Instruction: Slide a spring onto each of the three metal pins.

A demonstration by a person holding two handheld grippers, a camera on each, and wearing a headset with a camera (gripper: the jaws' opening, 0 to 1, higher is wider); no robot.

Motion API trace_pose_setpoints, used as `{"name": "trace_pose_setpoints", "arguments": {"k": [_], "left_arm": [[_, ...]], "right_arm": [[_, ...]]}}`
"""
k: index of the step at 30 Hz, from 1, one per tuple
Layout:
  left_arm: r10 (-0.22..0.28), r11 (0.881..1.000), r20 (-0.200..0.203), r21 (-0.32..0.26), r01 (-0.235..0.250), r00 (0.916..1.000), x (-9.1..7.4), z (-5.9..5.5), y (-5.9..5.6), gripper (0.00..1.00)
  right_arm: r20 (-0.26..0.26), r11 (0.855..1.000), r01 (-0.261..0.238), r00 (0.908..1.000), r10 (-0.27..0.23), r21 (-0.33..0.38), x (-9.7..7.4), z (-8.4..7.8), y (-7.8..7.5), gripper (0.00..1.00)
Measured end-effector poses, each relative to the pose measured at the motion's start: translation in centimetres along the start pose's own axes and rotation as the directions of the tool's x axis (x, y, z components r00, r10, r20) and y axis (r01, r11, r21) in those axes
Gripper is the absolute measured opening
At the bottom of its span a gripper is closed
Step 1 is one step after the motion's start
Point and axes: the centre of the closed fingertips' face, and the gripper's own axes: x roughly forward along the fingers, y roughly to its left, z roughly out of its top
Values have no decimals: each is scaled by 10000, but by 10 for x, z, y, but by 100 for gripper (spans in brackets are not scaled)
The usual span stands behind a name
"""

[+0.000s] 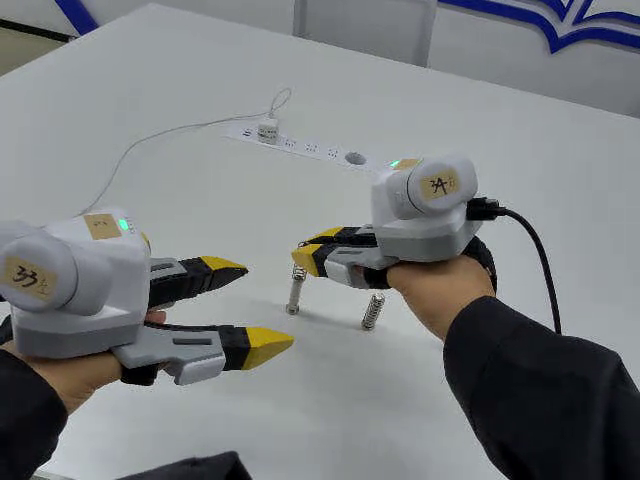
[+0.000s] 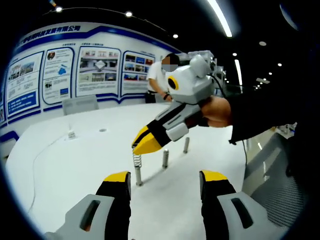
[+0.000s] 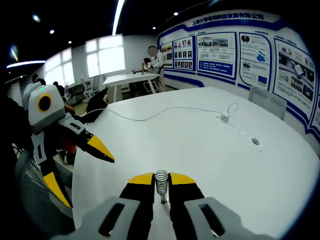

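A metal pin (image 1: 294, 300) stands on the white table (image 1: 200, 180), with a spring (image 1: 297, 278) around its upper part. My right gripper (image 1: 303, 258) is shut on that spring (image 3: 161, 182), whose coil shows between the yellow tips above the pin (image 3: 162, 200). A second pin (image 1: 373, 310), to its right, wears a spring along its whole length. In the left gripper view the held spring (image 2: 136, 160) hangs under the right gripper (image 2: 147, 144), with two more pins (image 2: 165, 157) (image 2: 186, 145) behind it. My left gripper (image 1: 248, 305) is open with nothing in it, to the left of the pins.
A white power strip (image 1: 300, 148) with a plug (image 1: 268, 130) and a thin cable lies at the back of the table. A black cable (image 1: 530, 250) trails from my right gripper. A chair (image 1: 365, 25) stands behind the table's far edge.
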Motion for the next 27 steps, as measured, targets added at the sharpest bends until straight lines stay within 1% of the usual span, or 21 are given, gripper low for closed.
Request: {"name": "trace_pose_setpoints", "arguments": {"k": [4, 10, 27], "left_arm": [[-21, 10000, -21, -40, 20, 10000, 0, -2, 0, 57], [-58, 10000, -66, -48, 58, 10000, 1, -3, 0, 57], [-67, 9999, -161, -98, 66, 9998, 2, -7, 1, 56]], "right_arm": [[-47, 10000, -3, 10000, 3, 95, 3, -4, -1, 12], [-129, 10000, 3, 9999, -3, 57, 8, -9, -1, 12], [-771, 9999, -50, 9970, 62, 151, 25, -37, 1, 12]]}}
